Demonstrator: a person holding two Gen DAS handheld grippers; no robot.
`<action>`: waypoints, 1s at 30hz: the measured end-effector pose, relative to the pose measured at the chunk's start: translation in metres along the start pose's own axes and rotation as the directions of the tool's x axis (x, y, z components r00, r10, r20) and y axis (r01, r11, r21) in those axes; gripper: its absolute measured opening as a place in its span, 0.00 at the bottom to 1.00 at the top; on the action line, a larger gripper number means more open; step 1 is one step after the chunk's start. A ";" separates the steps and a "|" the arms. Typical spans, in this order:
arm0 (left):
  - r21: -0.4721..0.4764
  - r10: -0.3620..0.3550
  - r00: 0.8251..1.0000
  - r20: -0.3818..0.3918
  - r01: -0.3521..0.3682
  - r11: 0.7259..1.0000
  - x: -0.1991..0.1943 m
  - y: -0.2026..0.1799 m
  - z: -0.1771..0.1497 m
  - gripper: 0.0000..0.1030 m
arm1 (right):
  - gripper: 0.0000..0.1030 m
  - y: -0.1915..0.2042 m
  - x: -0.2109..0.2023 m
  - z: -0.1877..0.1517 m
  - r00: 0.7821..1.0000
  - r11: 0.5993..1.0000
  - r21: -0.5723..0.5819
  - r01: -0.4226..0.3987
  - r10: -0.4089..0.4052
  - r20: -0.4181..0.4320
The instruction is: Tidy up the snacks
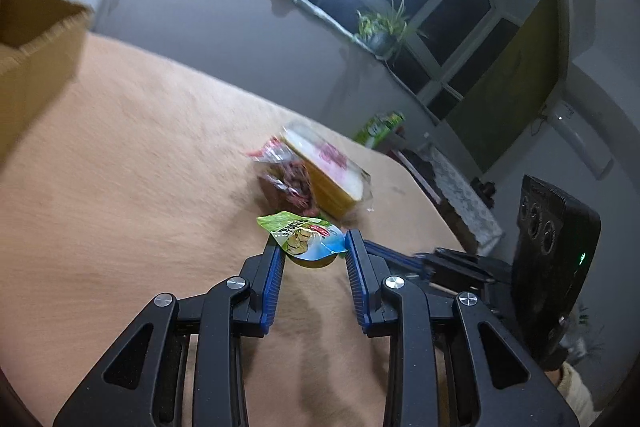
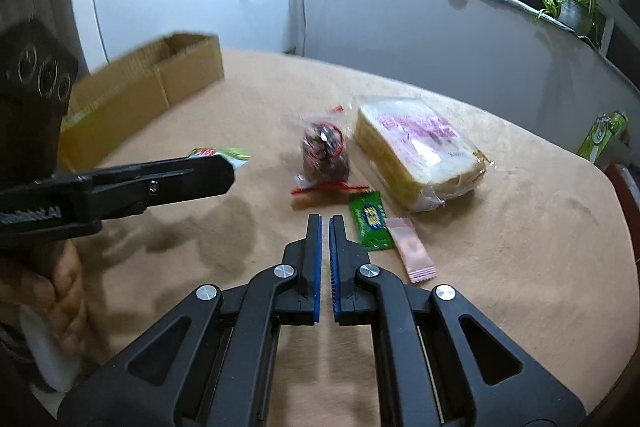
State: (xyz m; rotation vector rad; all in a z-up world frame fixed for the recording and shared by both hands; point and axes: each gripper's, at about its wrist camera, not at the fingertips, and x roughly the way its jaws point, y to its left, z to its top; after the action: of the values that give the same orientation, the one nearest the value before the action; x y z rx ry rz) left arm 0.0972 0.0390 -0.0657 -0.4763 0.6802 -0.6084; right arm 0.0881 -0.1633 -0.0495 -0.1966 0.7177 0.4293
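My left gripper (image 1: 314, 247) is shut on a small jelly cup with a green and blue lid (image 1: 306, 239), held above the tan tablecloth (image 1: 140, 187); the same jelly cup (image 2: 220, 154) pokes out past that gripper in the right wrist view. My right gripper (image 2: 325, 221) is shut with nothing between its fingers, hovering over the cloth. Just right of it lie a green sachet (image 2: 370, 221) and a pink sachet (image 2: 412, 251). Beyond them sit a bag of sliced bread (image 2: 416, 151) and a clear bag of dark red snacks (image 2: 326, 153).
An open cardboard box (image 2: 152, 87) stands at the table's far left, and the cardboard box (image 1: 36, 59) fills the upper left of the left wrist view. A green carton (image 2: 602, 137) stands off the table's right edge. A hand (image 2: 60, 291) holds the left tool.
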 end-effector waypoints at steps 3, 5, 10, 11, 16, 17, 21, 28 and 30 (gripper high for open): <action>0.064 0.054 0.998 0.034 -0.056 0.996 -0.014 -0.005 0.000 0.28 | 0.04 -0.004 -0.009 -0.002 0.998 0.997 0.061 -0.051 0.048 0.047; 0.078 0.072 0.996 0.054 -0.076 0.994 -0.021 -0.006 0.000 0.28 | 0.04 -0.007 -0.017 -0.003 0.994 0.993 0.084 -0.081 0.074 0.081; 0.115 0.125 0.989 0.080 -0.134 0.984 -0.030 -0.010 0.001 0.28 | 0.07 -0.011 -0.013 -0.007 0.999 1.000 -0.005 0.016 -0.016 0.035; 0.115 0.128 0.989 0.080 -0.137 0.984 -0.030 -0.011 0.001 0.28 | 0.11 -0.012 -0.006 -0.007 1.000 1.000 -0.019 0.022 -0.022 0.002; 0.134 0.151 0.985 0.083 -0.161 0.978 -0.034 -0.013 -0.001 0.28 | 0.15 -0.012 0.033 0.007 0.993 0.991 -0.118 0.066 -0.077 -0.085; 0.132 0.151 0.985 0.084 -0.161 0.978 -0.034 -0.014 -0.001 0.28 | 0.15 -0.014 0.039 0.010 0.993 0.991 -0.120 0.064 -0.075 -0.089; 0.135 0.156 0.984 0.090 -0.168 0.977 -0.035 -0.016 -0.002 0.28 | 0.09 -0.018 0.053 0.018 0.990 0.994 -0.102 0.036 -0.049 -0.135; 0.141 0.158 0.984 0.079 -0.168 0.976 -0.039 -0.014 -0.005 0.28 | 0.11 -0.019 0.040 0.003 0.992 0.993 -0.114 0.017 -0.031 -0.124; 0.145 0.160 0.984 0.078 -0.170 0.975 -0.039 -0.015 -0.006 0.28 | 0.17 -0.022 0.044 0.005 0.992 0.993 -0.112 0.026 -0.040 -0.123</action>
State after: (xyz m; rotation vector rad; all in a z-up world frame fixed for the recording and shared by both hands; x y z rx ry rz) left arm 0.0632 0.0521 -0.0444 -0.2942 0.5996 -0.4814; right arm 0.1301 -0.1682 -0.0747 -0.3417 0.8130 0.4278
